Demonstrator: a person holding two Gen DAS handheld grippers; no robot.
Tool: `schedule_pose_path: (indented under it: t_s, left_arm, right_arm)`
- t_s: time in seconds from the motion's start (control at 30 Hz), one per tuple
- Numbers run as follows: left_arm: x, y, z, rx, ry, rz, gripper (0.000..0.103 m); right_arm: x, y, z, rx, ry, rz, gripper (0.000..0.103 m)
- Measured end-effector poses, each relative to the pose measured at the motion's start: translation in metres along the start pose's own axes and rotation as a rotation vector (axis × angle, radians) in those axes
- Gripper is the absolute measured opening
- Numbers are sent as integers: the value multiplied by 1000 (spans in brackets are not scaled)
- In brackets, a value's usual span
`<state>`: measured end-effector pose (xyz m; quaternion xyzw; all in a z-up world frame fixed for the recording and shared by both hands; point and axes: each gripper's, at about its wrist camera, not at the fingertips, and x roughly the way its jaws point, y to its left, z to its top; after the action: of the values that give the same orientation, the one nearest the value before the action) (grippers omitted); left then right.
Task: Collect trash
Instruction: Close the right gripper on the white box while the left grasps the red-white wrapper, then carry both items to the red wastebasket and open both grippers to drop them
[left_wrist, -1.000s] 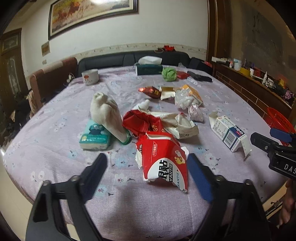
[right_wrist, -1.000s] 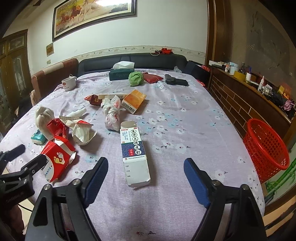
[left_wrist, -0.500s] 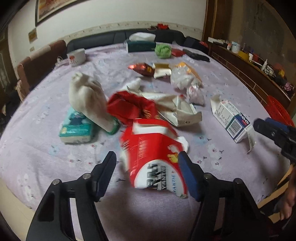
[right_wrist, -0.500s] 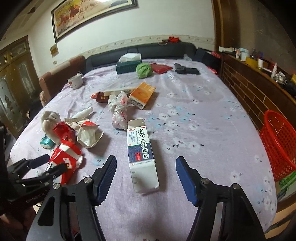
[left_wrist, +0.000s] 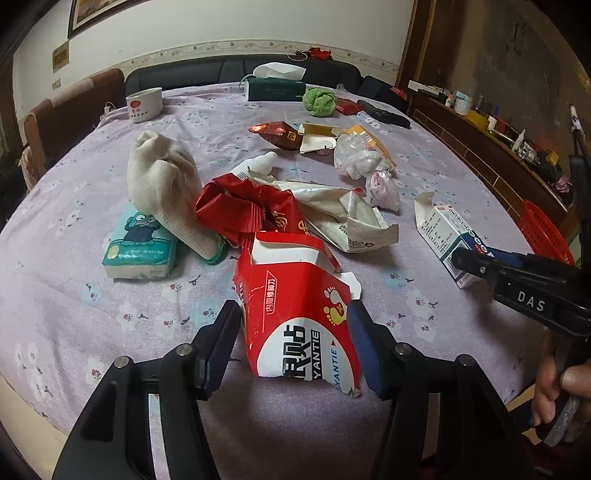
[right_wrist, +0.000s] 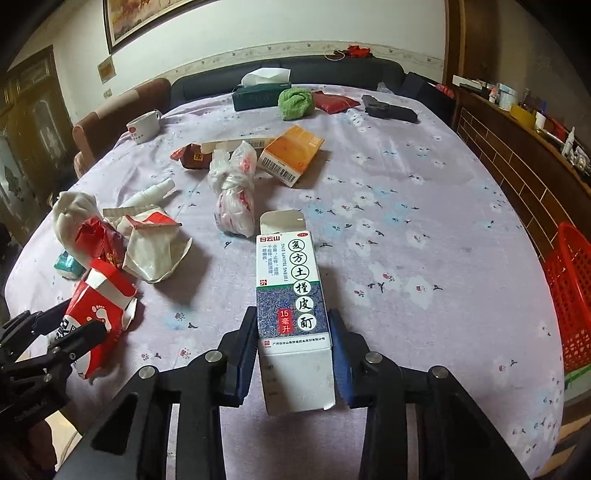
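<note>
My left gripper (left_wrist: 293, 339) straddles the torn red carton (left_wrist: 301, 314) near the front edge of the table (left_wrist: 369, 110); its pads touch both sides, so it seems clamped, though the carton's ragged edge makes that hard to judge. My right gripper (right_wrist: 293, 343) closes on the blue-and-white medicine box (right_wrist: 291, 306), which lies flat, pointing away from me. The red basket (right_wrist: 570, 299) stands off the table's right side.
</note>
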<state>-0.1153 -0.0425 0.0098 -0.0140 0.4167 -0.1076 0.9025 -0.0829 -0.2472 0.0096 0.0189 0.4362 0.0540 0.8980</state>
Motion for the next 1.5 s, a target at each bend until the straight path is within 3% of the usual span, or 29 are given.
schedule_pose_path:
  t_s: [0.17,0.3,0.47,0.83,0.97,1.03,1.13,1.33,1.5]
  left_arm:
    - [-4,-3,-1,16,-28,-25,40]
    - [-8,-7,-2,36,-35,-33,33]
    - [-16,-9,-2,43,-56,-64,32]
    - [-55,-15,15,73,-211,-100,32]
    - [-49,-15,31,62,-194,-130,35]
    - [-30,-12,36,38,-102,-133,35]
    - [-12,-5,27,-20,11,-210,35]
    - [-27,-7,10,13,-66,-169,34]
    - [-41,-14,16,45,-136,-153,34]
  right_arm:
    - [-13,-2,-3,23,-49,3,39]
    - [-23,-1,-5,21,-86,5,39]
    - [-37,5,-7,5,-134,-5,39]
    - [-54,5,-7,13,-196,2,39]
    - [-50,2,-7,24,-179,7,39]
    - [-50,1,-8,28,-172,13,39]
    - [-50,-1,-11,26,-171,17,39]
    - [-51,-6,-11,49,-178,24,39]
    - [-57,-3,-13,37,-199,24,39]
